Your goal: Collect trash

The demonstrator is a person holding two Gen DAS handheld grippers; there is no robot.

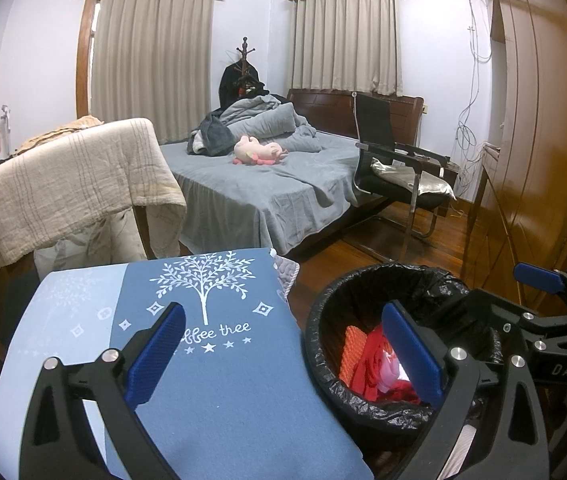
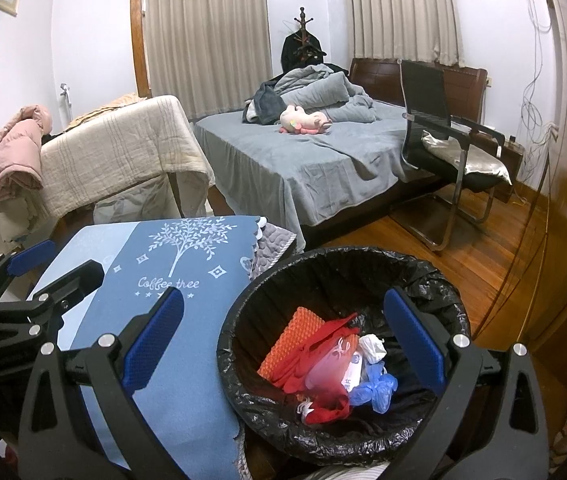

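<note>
Beside the blue-clothed desk (image 2: 187,360), the bin (image 2: 243,320) already holds trash (image 2: 323,364); both claws, left claw (image 1: 283,356) and right claw (image 2: 283,344), hang apart, empty.

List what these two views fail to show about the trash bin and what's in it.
- Bin base and outer wall: right wrist view, hidden by the black liner and the bottom edge.
- Trash under the red bag: covered by the pile.
- Right side of the bin's contents: left wrist view, blocked by the left claw finger.
- Print on the white wrapper: too small to read.
</note>
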